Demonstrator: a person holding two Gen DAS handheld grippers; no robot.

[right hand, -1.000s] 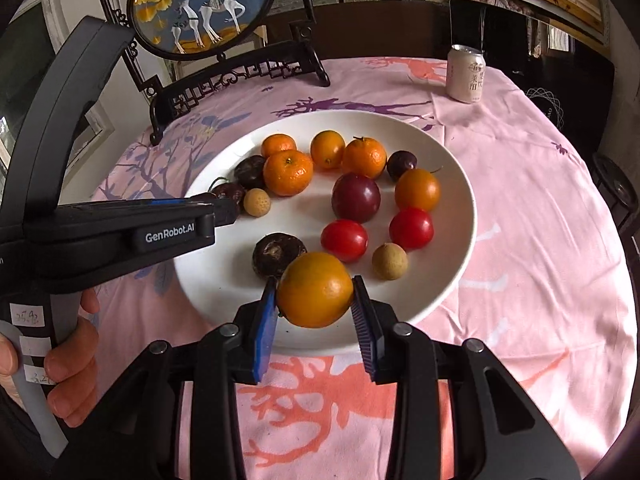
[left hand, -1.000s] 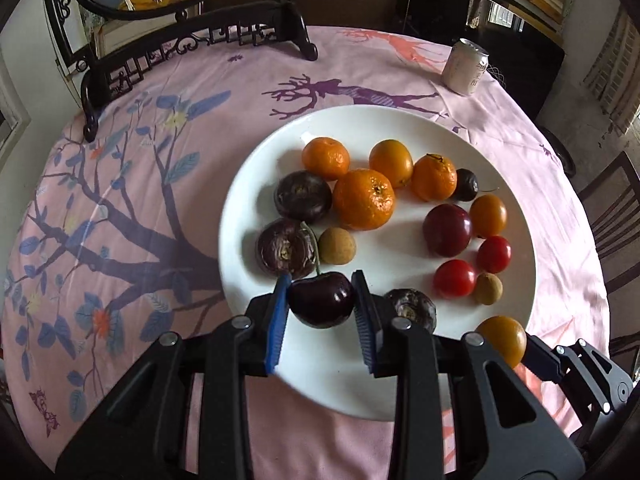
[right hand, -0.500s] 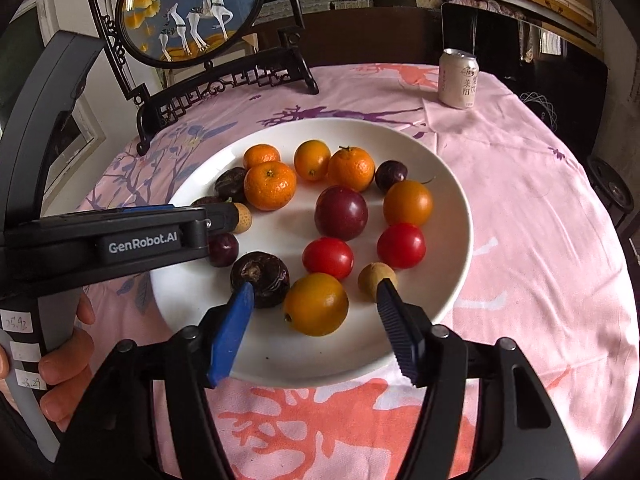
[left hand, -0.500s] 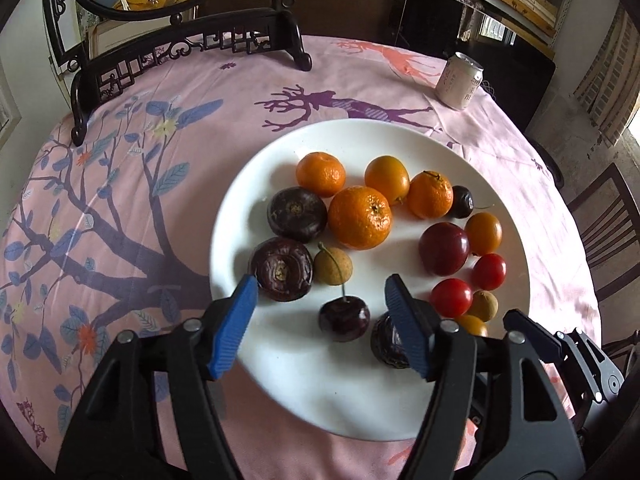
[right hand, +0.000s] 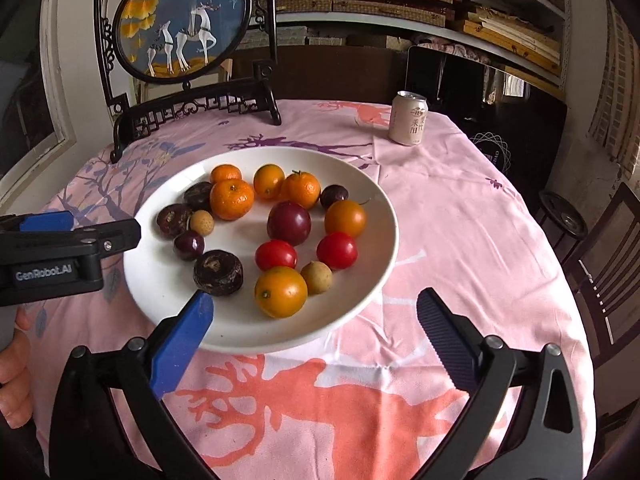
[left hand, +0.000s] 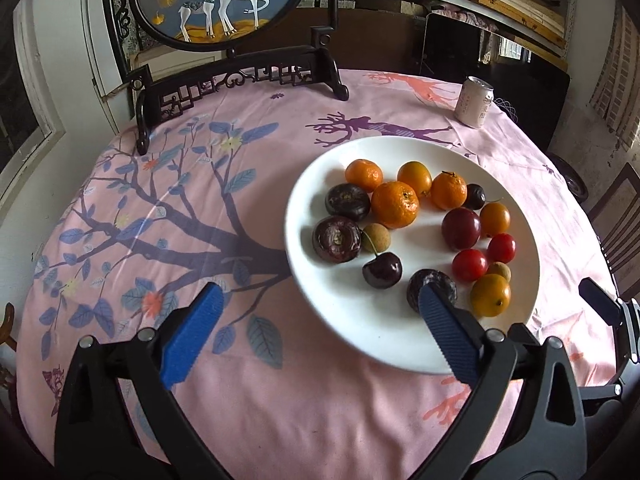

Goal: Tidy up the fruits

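I've let go of the dark red stemmed cherry (left hand: 382, 271) and the round orange-yellow fruit (right hand: 281, 291) onto the wide white plate (right hand: 360, 300) and drawn back, both my jaws now spread wide and empty (so this round of placing looks finished).

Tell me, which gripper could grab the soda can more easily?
Probably the right gripper. It is open and empty, and the soda can stands at the table's far right, on its side. The left gripper, also open, sits over the tablecloth left of the plate, farther away.

Left gripper (left hand: 316, 332) jaws spread wide, holding nothing. Right gripper (right hand: 316, 332) same, wide apart, nothing held. Left hand (right hand: 14, 376) grips its handle at frame edge.
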